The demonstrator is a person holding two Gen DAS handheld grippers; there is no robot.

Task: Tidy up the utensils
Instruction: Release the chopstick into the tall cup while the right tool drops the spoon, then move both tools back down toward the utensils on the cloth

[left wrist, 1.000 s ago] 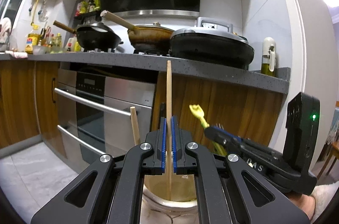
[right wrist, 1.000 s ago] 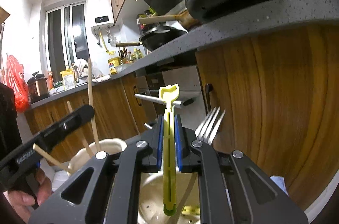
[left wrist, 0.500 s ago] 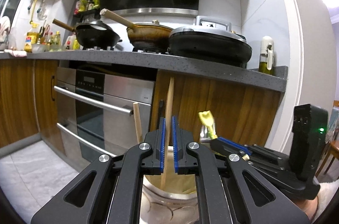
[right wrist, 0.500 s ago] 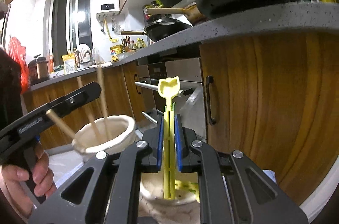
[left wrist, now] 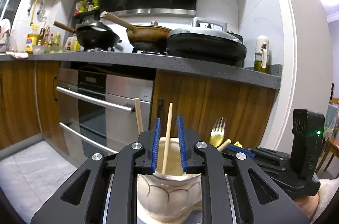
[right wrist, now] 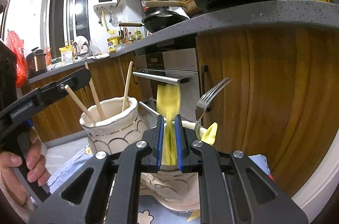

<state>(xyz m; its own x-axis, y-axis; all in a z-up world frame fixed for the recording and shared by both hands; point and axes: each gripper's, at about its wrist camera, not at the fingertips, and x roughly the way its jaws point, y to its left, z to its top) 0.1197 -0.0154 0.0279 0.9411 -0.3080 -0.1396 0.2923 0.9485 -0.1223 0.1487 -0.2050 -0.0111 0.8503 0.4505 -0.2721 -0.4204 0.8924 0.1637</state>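
My left gripper (left wrist: 168,133) is open above a cream ceramic holder (left wrist: 169,196). A wooden chopstick (left wrist: 167,139) stands loose in the holder between the blue pads, apart from them. A second chopstick (left wrist: 138,116) leans in it to the left. My right gripper (right wrist: 169,130) is open a little over a second cream holder (right wrist: 169,188). A yellow utensil (right wrist: 168,101), motion-blurred, stands between its pads, loose. A metal fork (right wrist: 206,101) stands in that holder. The left holder (right wrist: 112,124) with chopsticks (right wrist: 127,84) shows in the right wrist view.
Wooden cabinets (left wrist: 211,109) and a steel oven (left wrist: 101,101) stand close behind the holders. The grey counter (left wrist: 148,61) above carries pans and a griddle. A blue patterned cloth (right wrist: 70,162) lies under the holders. A hand (right wrist: 19,169) grips the left tool.
Both grippers have opened. The left one let go of the chopstick, which dropped into its holder. The right one released the yellow utensil, now sliding down. Both tools drew back and lowered.
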